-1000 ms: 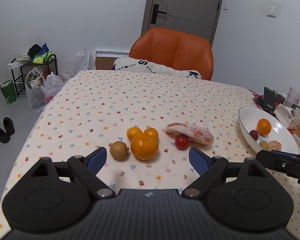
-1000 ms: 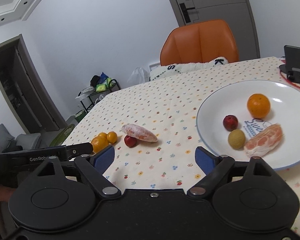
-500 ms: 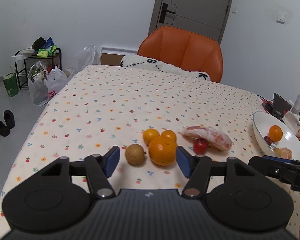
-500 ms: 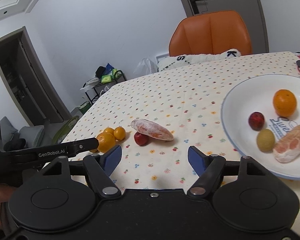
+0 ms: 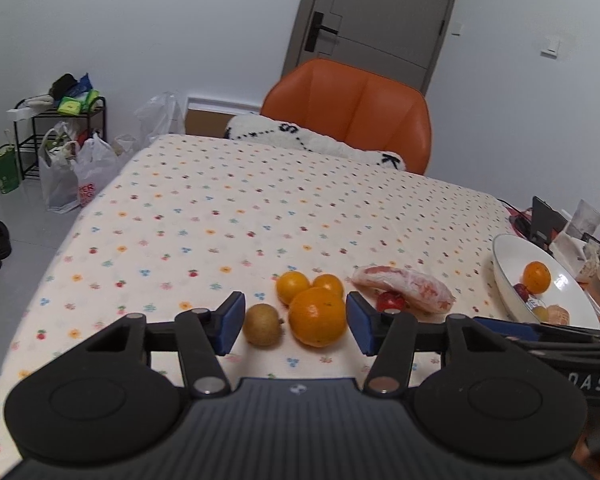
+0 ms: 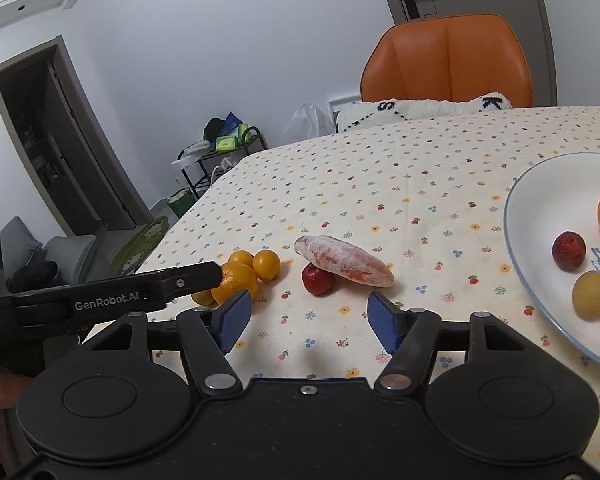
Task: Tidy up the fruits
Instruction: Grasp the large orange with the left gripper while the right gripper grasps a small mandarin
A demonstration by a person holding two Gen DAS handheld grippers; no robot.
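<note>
Fruits on the tabletop, both claws spread.
Left claw frames the orange; the right claw view alone shows the plum.

I see both views evenly lit by soft, dim indoor light from above, with a cool bluish cast on the white wall and only faint, short shadows under the large orange on the worktop. The fisheye bends straight lines hard toward the edges, so the door leans and the corners fall to black vignette. Focus holds across the middle, a pale glare sits on the white plate, and the body of the right hand-held gripper reads as a near-featureless black mass.
</note>
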